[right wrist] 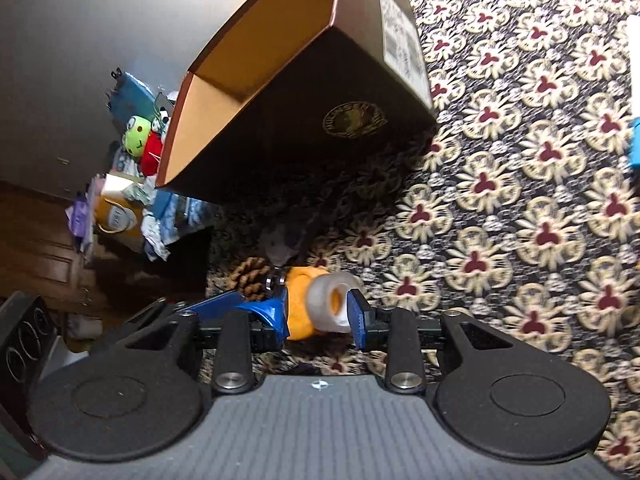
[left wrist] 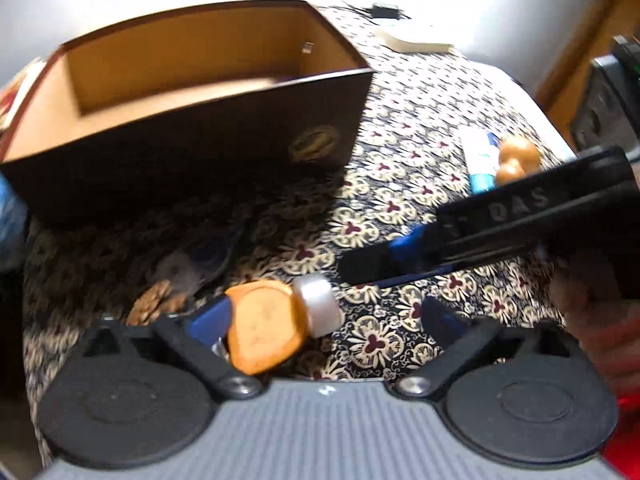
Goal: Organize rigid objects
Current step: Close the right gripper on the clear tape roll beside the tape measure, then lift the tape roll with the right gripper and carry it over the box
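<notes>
An orange toy with a pale wheel (left wrist: 264,328) (right wrist: 332,304) hangs low over the patterned cloth. My right gripper (right wrist: 318,312) is shut on it, one blue finger on the wheel and the other on the orange body. In the left wrist view it reaches in from the right (left wrist: 352,270). My left gripper (left wrist: 324,306) stands wide open around the toy, and the orange body lies against its left finger (left wrist: 208,316). An open brown box (left wrist: 200,92) (right wrist: 300,80) with a bare tan inside stands just behind.
A pine cone (left wrist: 160,300) (right wrist: 250,276) and a grey lump (right wrist: 280,244) lie beside the toy. A wooden peanut-shaped piece (left wrist: 516,160) and a white-blue tube (left wrist: 478,156) sit at the right. A white pad (left wrist: 412,40) lies at the back. Plush toys (right wrist: 138,140) crowd beyond the table's edge.
</notes>
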